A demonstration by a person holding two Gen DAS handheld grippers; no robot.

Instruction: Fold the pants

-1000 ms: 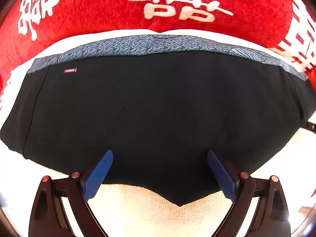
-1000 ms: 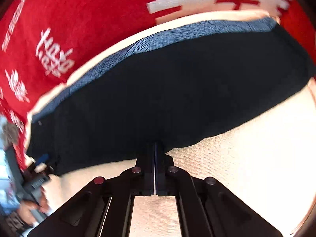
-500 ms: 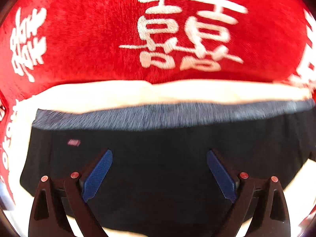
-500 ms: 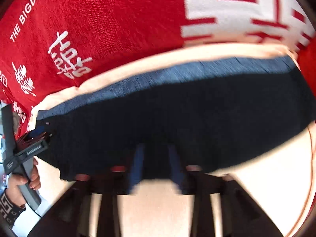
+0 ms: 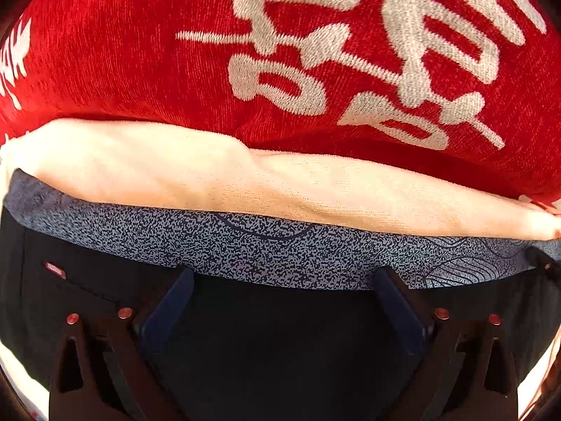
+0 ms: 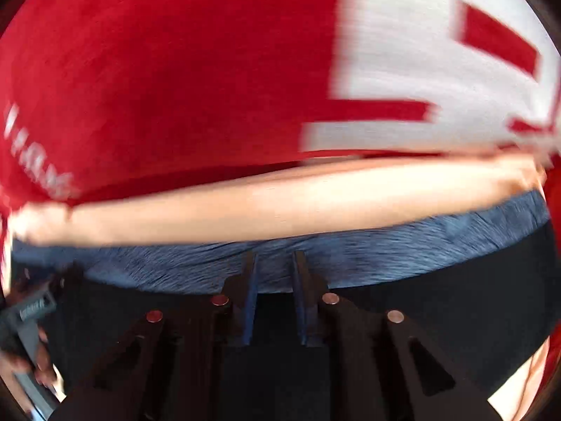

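Black pants [image 5: 280, 343] with a speckled grey-blue waistband [image 5: 280, 249] lie flat on a cream cloth [image 5: 245, 179]. My left gripper [image 5: 284, 280] is wide open above the black fabric, its fingertips just short of the waistband, holding nothing. In the right wrist view the same pants [image 6: 438, 301] and waistband [image 6: 385, 245] show, blurred. My right gripper [image 6: 274, 263] is partly open, jaws a small gap apart, over the waistband edge with nothing between them.
A red blanket [image 5: 140, 52] with large white characters lies beyond the cream cloth, also in the right wrist view [image 6: 175, 70]. The left gripper and the hand holding it [image 6: 28, 322] show at the right view's lower left.
Both grippers have moved forward over the pants toward the waistband. The right gripper, shut one second ago, has opened a small gap. The left gripper stays wide open.
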